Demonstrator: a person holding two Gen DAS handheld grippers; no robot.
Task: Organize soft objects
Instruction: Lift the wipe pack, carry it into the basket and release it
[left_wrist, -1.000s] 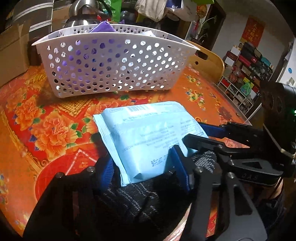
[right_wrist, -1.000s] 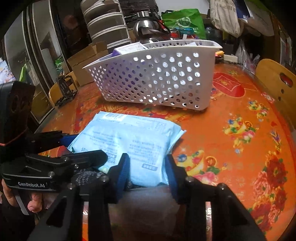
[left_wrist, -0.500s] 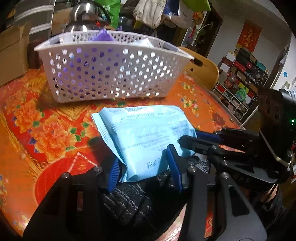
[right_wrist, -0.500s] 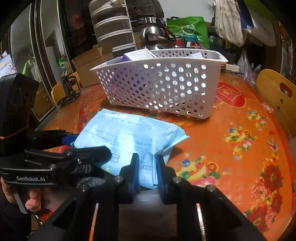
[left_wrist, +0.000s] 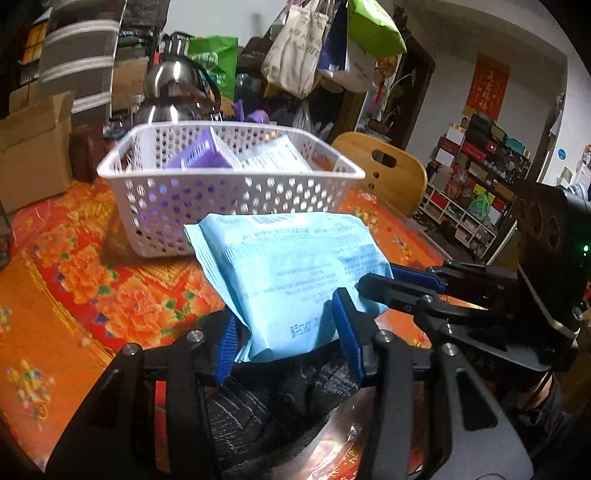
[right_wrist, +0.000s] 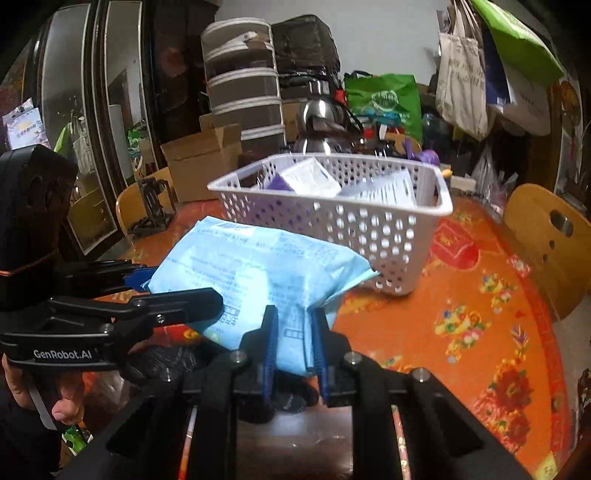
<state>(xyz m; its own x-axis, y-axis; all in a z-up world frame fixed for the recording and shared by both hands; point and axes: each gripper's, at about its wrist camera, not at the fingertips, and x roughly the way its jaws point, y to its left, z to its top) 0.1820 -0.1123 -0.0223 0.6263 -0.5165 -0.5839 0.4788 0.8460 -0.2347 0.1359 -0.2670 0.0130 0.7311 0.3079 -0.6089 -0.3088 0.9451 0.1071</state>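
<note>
Both tongs grip the light blue soft pack (left_wrist: 295, 273) at its near end: left tongs (left_wrist: 286, 343) across its width, right tongs (right_wrist: 293, 339) pinching a corner narrowly, above the counter (right_wrist: 461, 314), before the white basket (left_wrist: 229, 199).

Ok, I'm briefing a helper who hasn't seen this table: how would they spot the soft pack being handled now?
Find the orange flowered tablecloth and the white perforated basket on it. In front of that basket is a pale blue printed soft pack, gripped by the left tongs and right tongs. Unlike the purple and white packs inside the basket, it is outside and lifted.
</note>
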